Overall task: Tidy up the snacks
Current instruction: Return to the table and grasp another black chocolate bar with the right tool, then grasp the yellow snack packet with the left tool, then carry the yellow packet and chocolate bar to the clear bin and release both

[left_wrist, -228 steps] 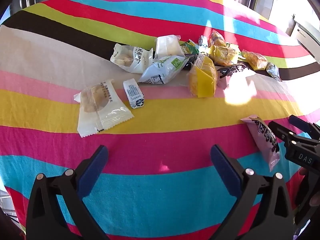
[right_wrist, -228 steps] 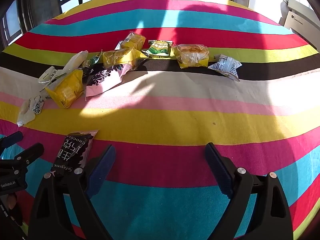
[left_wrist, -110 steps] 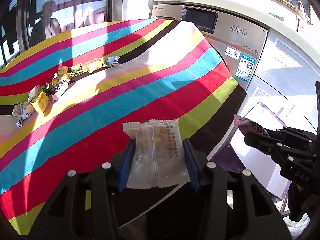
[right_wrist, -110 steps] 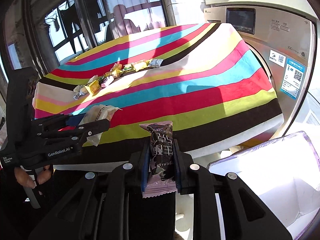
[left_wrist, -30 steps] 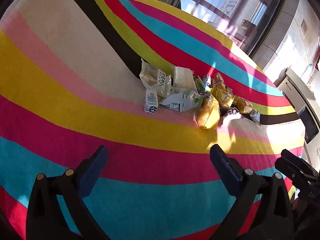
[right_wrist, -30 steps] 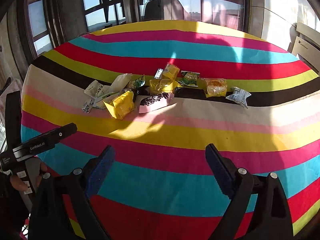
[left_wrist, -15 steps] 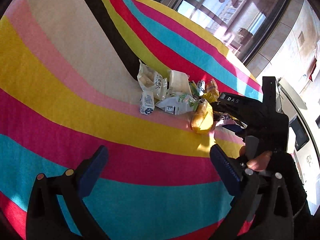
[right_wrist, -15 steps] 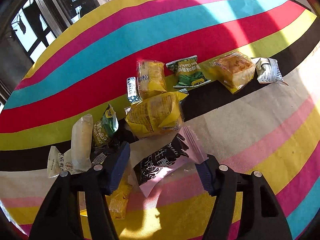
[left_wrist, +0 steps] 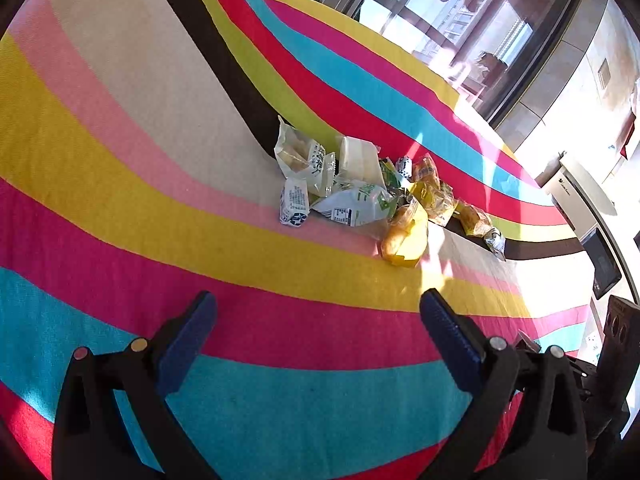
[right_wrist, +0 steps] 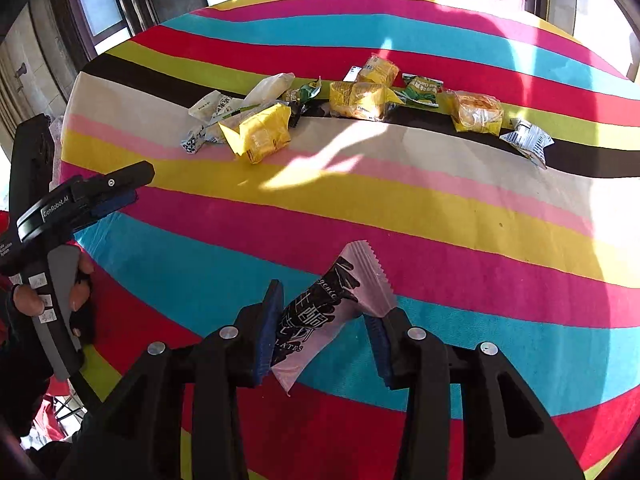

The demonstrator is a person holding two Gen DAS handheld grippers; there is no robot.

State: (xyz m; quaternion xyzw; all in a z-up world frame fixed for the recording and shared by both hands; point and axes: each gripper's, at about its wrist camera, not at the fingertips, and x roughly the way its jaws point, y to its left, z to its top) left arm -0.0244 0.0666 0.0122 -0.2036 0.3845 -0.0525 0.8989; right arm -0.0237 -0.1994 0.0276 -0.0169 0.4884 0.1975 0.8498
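Left wrist view: left gripper [left_wrist: 318, 316] spread wide, nothing between the pads, above the striped tablecloth [left_wrist: 120, 128]; snack pile [left_wrist: 372, 192] well ahead.

Right wrist view: right gripper [right_wrist: 324, 334], jaws just closing, clamped on one pink-and-black chocolate packet [right_wrist: 326, 316], long axis slanting up to the right, serrated end away from the camera. Pile beyond, too overlapped to count.
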